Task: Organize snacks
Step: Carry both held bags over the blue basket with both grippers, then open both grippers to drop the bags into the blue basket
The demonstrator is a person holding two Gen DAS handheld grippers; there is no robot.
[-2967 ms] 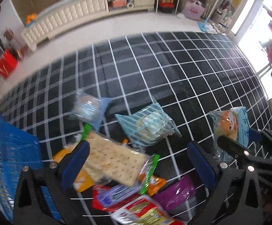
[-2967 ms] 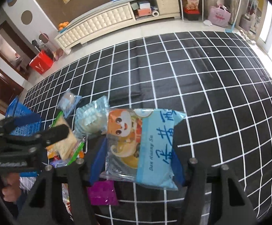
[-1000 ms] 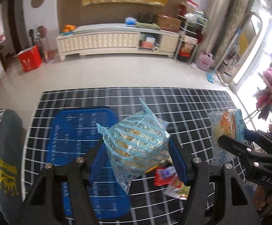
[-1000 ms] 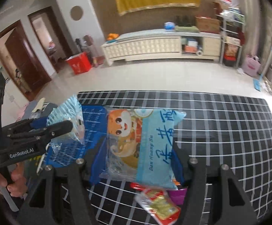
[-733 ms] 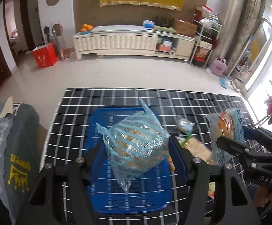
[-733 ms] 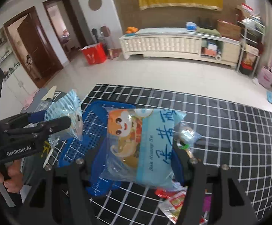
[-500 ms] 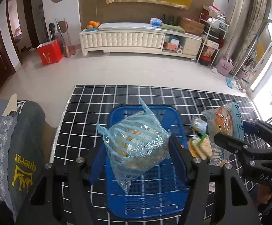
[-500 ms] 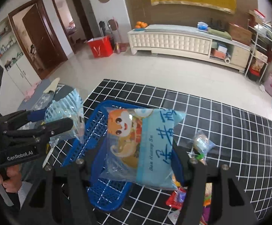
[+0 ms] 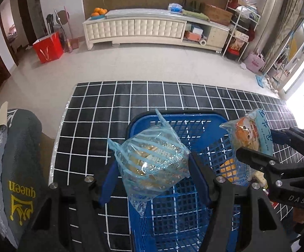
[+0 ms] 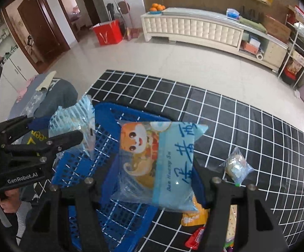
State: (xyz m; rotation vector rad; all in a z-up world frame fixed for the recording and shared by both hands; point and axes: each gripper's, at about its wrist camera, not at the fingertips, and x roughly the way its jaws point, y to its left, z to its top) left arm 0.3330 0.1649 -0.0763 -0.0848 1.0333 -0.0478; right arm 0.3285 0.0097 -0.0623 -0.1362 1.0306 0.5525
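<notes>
basket (image 9: 204, 124) looks empty | left claw (image 9: 152, 168) pinches striped bag (image 9: 152, 159), right claw (image 10: 156, 168) pinches cartoon bag (image 10: 158, 157), both above it | other snacks (image 10: 236, 166) left on surface

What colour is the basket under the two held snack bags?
Blue basket; the left wrist view shows it best.

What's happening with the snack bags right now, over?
Left gripper shut on striped light-blue snack bag. Right gripper shut on blue cartoon-cat snack bag. Both above blue plastic mesh basket, nothing blocking.
</notes>
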